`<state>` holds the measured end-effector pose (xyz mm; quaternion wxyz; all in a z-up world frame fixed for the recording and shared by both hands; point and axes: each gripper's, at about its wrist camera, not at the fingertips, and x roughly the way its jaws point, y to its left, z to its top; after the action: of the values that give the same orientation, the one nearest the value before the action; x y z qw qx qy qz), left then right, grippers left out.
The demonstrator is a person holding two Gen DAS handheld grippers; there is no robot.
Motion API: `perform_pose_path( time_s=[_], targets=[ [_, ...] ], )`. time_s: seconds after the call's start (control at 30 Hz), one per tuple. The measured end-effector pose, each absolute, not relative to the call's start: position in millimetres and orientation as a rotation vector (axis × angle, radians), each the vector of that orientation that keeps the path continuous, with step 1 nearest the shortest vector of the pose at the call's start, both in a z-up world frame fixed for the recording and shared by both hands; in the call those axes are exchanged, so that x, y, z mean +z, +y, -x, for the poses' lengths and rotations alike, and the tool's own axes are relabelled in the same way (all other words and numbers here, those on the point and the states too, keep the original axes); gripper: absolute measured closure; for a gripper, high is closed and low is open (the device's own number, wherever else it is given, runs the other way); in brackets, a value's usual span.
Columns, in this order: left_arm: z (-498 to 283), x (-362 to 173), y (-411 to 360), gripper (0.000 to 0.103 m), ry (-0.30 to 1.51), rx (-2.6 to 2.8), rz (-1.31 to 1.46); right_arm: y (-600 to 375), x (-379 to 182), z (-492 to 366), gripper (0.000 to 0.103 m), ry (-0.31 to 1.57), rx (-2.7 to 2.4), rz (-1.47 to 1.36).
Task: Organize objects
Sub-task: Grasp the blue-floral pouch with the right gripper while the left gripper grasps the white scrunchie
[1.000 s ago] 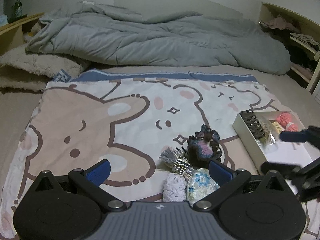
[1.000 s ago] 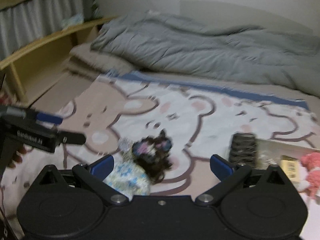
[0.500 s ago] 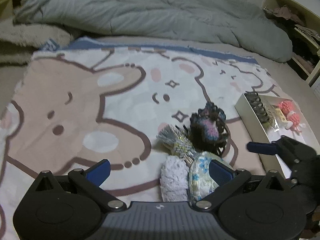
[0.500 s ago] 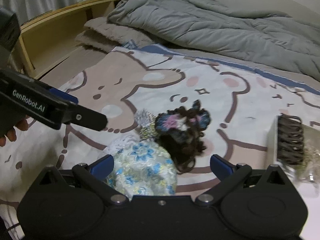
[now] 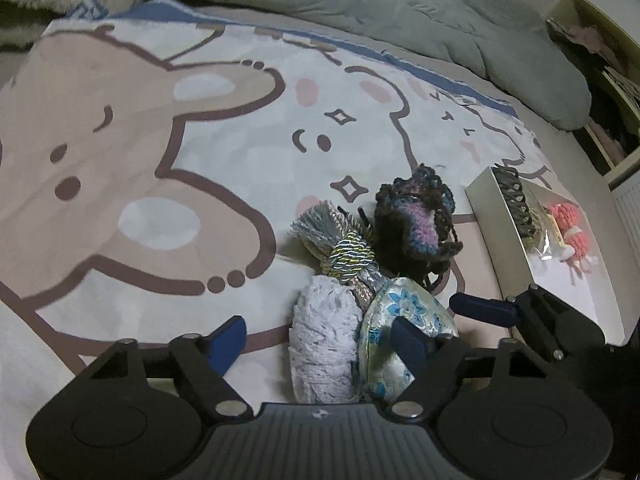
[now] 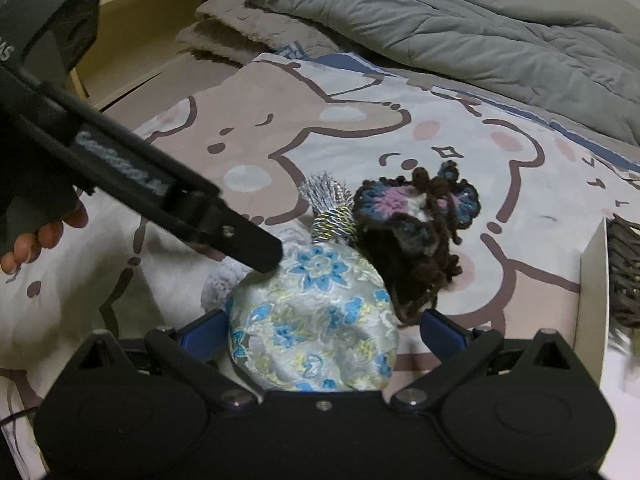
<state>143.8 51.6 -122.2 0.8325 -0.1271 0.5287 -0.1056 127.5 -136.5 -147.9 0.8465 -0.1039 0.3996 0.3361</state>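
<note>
The left gripper (image 5: 320, 340) has just been closing, its jaws still apart around a fluffy white roll (image 5: 322, 344) lying lengthwise between them, not yet pinched. Just right of it, the glossy flowered pouch (image 6: 316, 320) — rounded, silky — sits between the right gripper's (image 6: 320, 332) open jaws. Further right waits the white box (image 5: 504, 232).

The left hand-held gripper (image 5: 320, 340) is tilted steeply downward; its jaws have just been closing and are seen half apart, with soft items between the blue pads, contact not being clear. The right hand-held gripper (image 6: 322, 330) is also angled down, its jaws spread wide. The left hand's bare fingers (image 6: 44, 236) are seen curled under its handle.
</note>
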Motion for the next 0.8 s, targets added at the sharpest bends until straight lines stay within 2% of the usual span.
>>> perform_pose_path(
  time_s=[0.17,0.2,0.23,0.37,0.8],
  targets=[
    [-145,-129,53,0.035,1.136,-0.218,0.315,-134,-152,-128,0.002,0.859,0.72,0.223],
    [-145,-130,52,0.037,1.134,-0.223,0.316,-133,-152,-128,0.004,0.858,0.722,0.231],
    [-145,-131,51,0.039,1.136,-0.228,0.314,-132,-152,-127,0.011,0.855,0.724,0.238],
    [-146,-132,49,0.043,1.141,-0.233,0.326,-132,-150,-127,0.016,0.862,0.731,0.246],
    [-145,-131,48,0.046,1.135,-0.22,0.344,-155,-144,-125,0.018,0.891,0.691,0.247]
  ],
)
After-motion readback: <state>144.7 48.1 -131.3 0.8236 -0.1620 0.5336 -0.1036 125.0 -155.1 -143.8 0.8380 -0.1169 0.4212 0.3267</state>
